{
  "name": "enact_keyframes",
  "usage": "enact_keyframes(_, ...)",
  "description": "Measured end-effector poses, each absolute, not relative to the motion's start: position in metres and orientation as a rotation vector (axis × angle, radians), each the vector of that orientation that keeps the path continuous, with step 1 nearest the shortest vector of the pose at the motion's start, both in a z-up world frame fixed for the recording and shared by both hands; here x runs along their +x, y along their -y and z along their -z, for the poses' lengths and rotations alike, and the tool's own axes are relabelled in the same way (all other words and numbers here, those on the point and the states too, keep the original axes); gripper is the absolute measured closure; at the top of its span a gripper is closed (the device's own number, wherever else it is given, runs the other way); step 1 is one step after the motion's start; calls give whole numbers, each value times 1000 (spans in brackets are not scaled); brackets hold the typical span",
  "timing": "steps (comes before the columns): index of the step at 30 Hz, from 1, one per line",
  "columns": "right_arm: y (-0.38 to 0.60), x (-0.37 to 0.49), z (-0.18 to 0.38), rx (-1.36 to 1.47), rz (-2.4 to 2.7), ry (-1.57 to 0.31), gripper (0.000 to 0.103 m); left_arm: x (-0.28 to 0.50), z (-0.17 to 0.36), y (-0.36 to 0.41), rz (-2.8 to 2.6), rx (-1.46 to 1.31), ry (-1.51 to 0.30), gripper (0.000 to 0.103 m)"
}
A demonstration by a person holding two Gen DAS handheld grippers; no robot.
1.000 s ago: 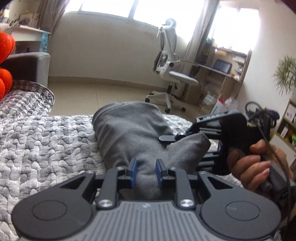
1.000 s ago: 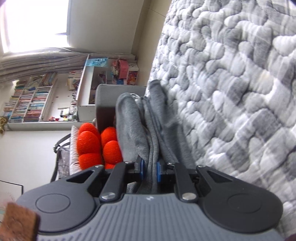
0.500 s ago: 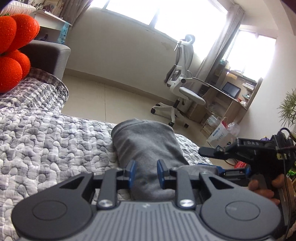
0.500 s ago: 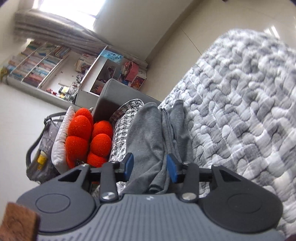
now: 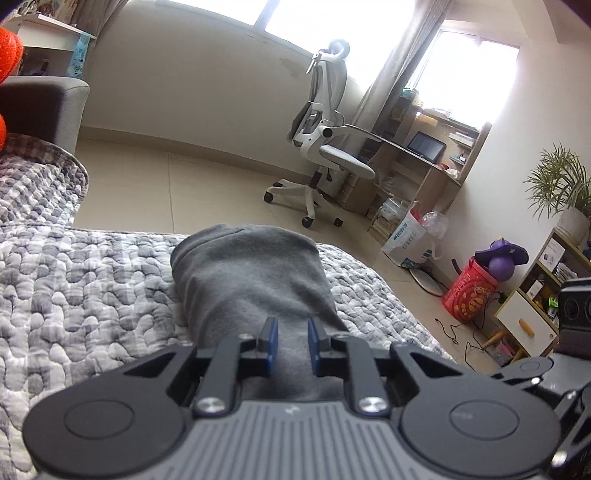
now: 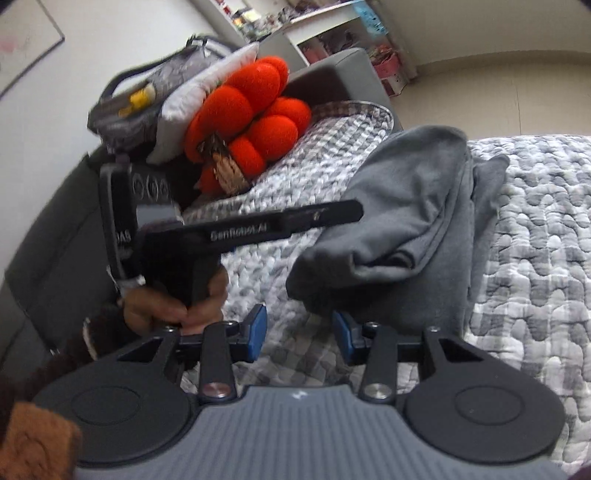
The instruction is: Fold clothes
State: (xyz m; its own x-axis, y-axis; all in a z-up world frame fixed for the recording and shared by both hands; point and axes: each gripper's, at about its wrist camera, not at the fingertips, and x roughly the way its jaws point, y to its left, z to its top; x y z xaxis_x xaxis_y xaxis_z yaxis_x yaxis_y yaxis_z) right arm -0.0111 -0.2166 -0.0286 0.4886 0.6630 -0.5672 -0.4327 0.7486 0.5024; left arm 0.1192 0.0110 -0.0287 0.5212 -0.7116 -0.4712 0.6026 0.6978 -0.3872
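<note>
"GenRobot.AI" along the left tongs' black side; "DAS" on its camera block.

The right gripper has let go of the folded grey fleece garment, its jaws now apart, and pulled back. The left gripper is closing around the garment's near end.

Domestic bedroom doubling as a study. Indicators: a bed with a grey-and-white quilted cover; a white office chair at a wooden desk carrying a laptop — set beneath curtained windows; a potted plant; an orange plush cushion; cluttered shelving.
</note>
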Motion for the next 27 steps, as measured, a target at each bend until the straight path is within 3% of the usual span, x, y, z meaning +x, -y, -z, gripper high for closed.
enact_keyframes(9, 181, -10, 42, 88, -658, -729, 58, 114, 23, -31, 797, -140, -615, 86)
enact_keyframes(14, 171, 3, 60, 41, -648, -725, 58, 115, 33, -28, 853, -142, -632, 91)
enact_keyframes(27, 202, 23, 63, 300, -689, -777, 56, 122, 46, -19, 869, -285, -670, 91)
